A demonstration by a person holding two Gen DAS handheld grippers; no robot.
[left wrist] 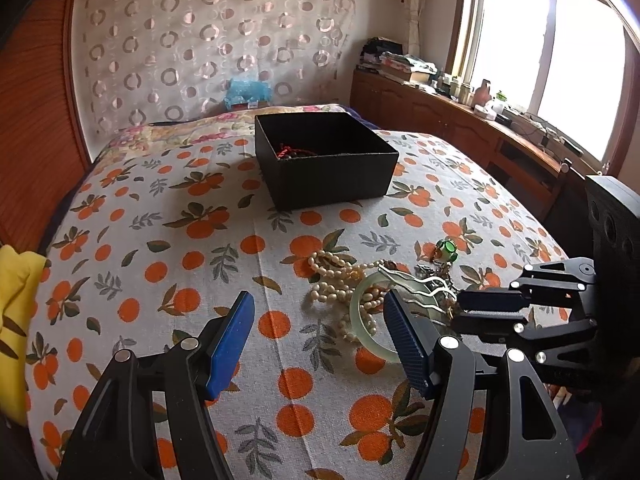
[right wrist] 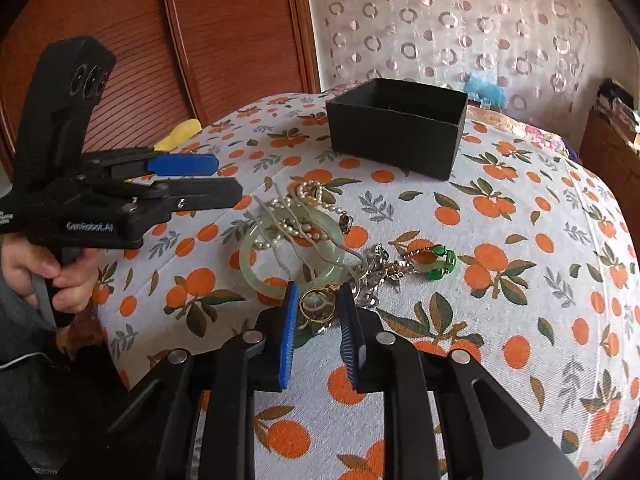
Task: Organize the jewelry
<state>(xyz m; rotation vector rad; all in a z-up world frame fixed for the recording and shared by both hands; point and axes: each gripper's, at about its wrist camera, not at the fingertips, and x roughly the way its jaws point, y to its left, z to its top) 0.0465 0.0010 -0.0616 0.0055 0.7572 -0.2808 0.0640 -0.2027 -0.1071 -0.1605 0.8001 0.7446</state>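
Two grippers work over one bed, one black box and one pile of jewelry. In the pile can be counted one pale green bangle (right wrist: 256, 256), one silvery hair comb (right wrist: 298, 216) lying across it, one tangle of pearls (left wrist: 334, 276), one gold ring (right wrist: 318, 304), one green-stoned piece (right wrist: 442, 262) on a gold chain, and a silver cluster (right wrist: 374, 270) whose make-up cannot be told.

The box (left wrist: 332, 176) stands open on the bedspread (left wrist: 160, 240), well beyond the pile toward the headboard; something red and dark (left wrist: 286, 151) lies in its near-left corner. The spread is white with oranges and leaves. A yellow cloth (left wrist: 16, 280) lies at the bed's left edge, a ring-patterned curtain (left wrist: 208, 40) hangs behind the bed, and a wooden counter (left wrist: 472, 120) loaded with clutter runs under the window on the right.

The left gripper (left wrist: 320, 328) is spread wide above bare bedspread, its right finger just beside the bangle and covering part of it in the left view. The right gripper (right wrist: 319, 302) sits low at the pile's near edge, its blue pads (right wrist: 289, 332) narrowed on either side of the ring; whether they touch it cannot be told. In the right view the left gripper (right wrist: 224, 184) reaches in from the left, held in a hand (right wrist: 52, 272), its fingers just beside the comb's tines.

The bangle is translucent and smooth; pearls run through and under it. The comb's wavy prongs point toward the box.
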